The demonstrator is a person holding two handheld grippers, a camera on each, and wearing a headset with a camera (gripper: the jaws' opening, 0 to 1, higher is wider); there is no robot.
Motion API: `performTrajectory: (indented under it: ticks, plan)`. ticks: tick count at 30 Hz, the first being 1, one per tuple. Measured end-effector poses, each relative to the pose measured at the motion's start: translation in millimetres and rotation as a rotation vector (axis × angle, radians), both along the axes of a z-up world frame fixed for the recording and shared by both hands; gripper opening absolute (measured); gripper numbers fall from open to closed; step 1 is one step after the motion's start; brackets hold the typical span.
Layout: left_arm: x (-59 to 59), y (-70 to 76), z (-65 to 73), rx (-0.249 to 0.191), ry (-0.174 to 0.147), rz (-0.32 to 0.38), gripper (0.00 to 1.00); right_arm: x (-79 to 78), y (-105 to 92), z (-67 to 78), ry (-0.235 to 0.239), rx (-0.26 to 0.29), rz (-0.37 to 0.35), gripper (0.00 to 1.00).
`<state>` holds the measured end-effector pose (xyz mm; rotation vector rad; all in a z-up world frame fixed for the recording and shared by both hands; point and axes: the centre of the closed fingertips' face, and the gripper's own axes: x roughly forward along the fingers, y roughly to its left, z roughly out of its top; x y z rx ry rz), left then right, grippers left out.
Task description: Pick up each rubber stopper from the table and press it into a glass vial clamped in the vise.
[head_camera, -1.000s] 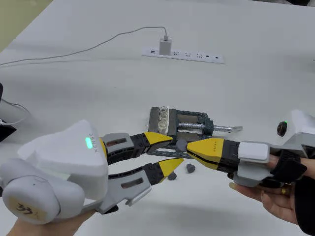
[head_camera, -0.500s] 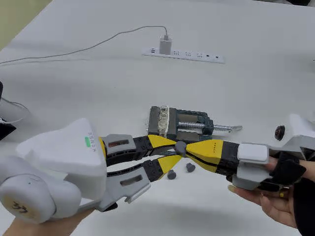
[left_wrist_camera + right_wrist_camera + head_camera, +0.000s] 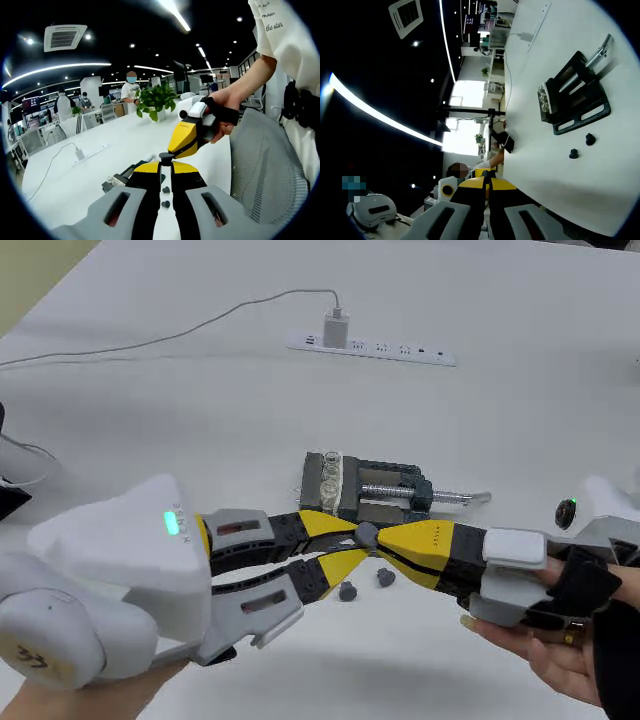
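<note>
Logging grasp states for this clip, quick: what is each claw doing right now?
Left claw: closed on a rubber stopper.
Right claw: closed on the same stopper, tip to tip.

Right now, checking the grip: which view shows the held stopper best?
The left gripper view: the stopper sits unobstructed at the tips of the left gripper, the right gripper touching it. The head view shows it smaller, pinched between both tips. In the right gripper view it is a dark sliver between the jaws.
</note>
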<state>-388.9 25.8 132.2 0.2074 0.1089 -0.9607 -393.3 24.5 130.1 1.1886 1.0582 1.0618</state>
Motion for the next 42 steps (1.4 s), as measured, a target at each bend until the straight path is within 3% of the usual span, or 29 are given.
performTrajectory:
  ticks: [7, 10, 17, 21, 25, 27, 31, 35, 36, 39, 42]
  plan:
    - [-0.1, 0.9, -1.6, -0.001, 0.010, 0.006, 0.03, -1.9, 2.6, -0.1, -0.011, -0.005, -0.004, 0.00]
    - [0.5, 1.9, -2.1, -0.005, 0.016, 0.010, 0.03, -2.6, 4.3, 1.2, -0.043, -0.011, -0.004, 0.00]
    - [2.6, 2.3, -8.3, -0.007, 0.065, 0.025, 0.03, -3.3, 3.3, 2.8, -0.128, -0.049, 0.009, 0.04]
    - [1.9, 1.4, -13.4, 0.005, 0.084, 0.022, 0.03, 0.5, -2.6, 2.1, -0.238, -0.114, 0.015, 0.11]
    - [0.4, 2.1, -16.6, 0.010, 0.100, 0.018, 0.03, 4.1, -10.3, 4.2, -0.386, -0.184, 0.048, 0.19]
    - [-0.7, 2.4, -18.3, 0.013, 0.110, 0.015, 0.03, 4.9, -13.6, 3.0, -0.488, -0.247, 0.082, 0.24]
    - [-2.5, 2.2, -20.7, 0.019, 0.120, 0.009, 0.03, -0.4, -16.5, -0.9, -0.677, -0.360, 0.193, 0.28]
    - [-3.8, 0.8, -22.5, 0.027, 0.127, -0.002, 0.03, -2.9, -16.3, -5.0, -0.805, -0.455, 0.276, 0.33]
    - [-4.4, -0.1, -23.0, 0.030, 0.129, -0.007, 0.03, -4.6, -15.6, -6.5, -0.860, -0.487, 0.316, 0.34]
    - [-5.6, -2.3, -24.5, 0.040, 0.130, -0.020, 0.03, -8.7, -14.1, -10.4, -0.968, -0.544, 0.408, 0.36]
    - [-6.7, -4.7, -25.5, 0.043, 0.134, -0.032, 0.03, -10.5, -11.5, -11.1, -1.036, -0.574, 0.465, 0.37]
